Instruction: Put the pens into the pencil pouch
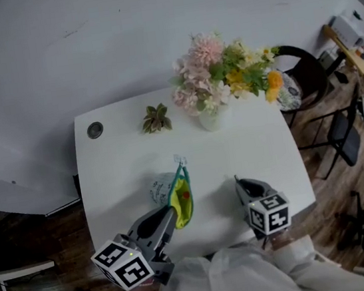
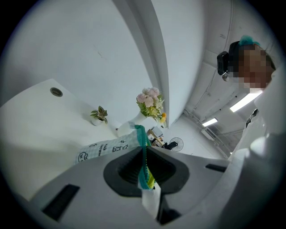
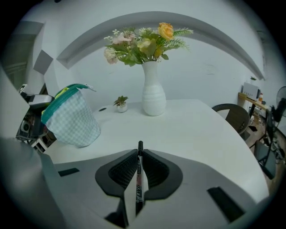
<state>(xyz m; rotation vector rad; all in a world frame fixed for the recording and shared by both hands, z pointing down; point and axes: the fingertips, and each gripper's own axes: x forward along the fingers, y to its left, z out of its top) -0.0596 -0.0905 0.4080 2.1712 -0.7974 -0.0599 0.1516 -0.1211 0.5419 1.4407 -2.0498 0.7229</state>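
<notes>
The pencil pouch (image 1: 181, 198), green-checked with a teal zip and yellow lining, stands open-mouthed on the white table (image 1: 123, 156). Something red shows inside it. My left gripper (image 1: 168, 216) is shut on the pouch's zipped rim; in the left gripper view the teal edge (image 2: 144, 167) runs between the pads. To the right of the pouch my right gripper (image 1: 239, 184) hovers over the table, shut on a slim black-capped pen (image 3: 139, 174) that lies lengthwise between its jaws with its tip poking out in front. From the right gripper view the pouch (image 3: 71, 117) stands to the left.
A white vase (image 1: 210, 118) of pink and yellow flowers stands at the table's far side, with a small potted plant (image 1: 156, 119) and a round cable hole (image 1: 95, 129) to its left. Dark chairs (image 1: 306, 73) stand beyond the table's right edge.
</notes>
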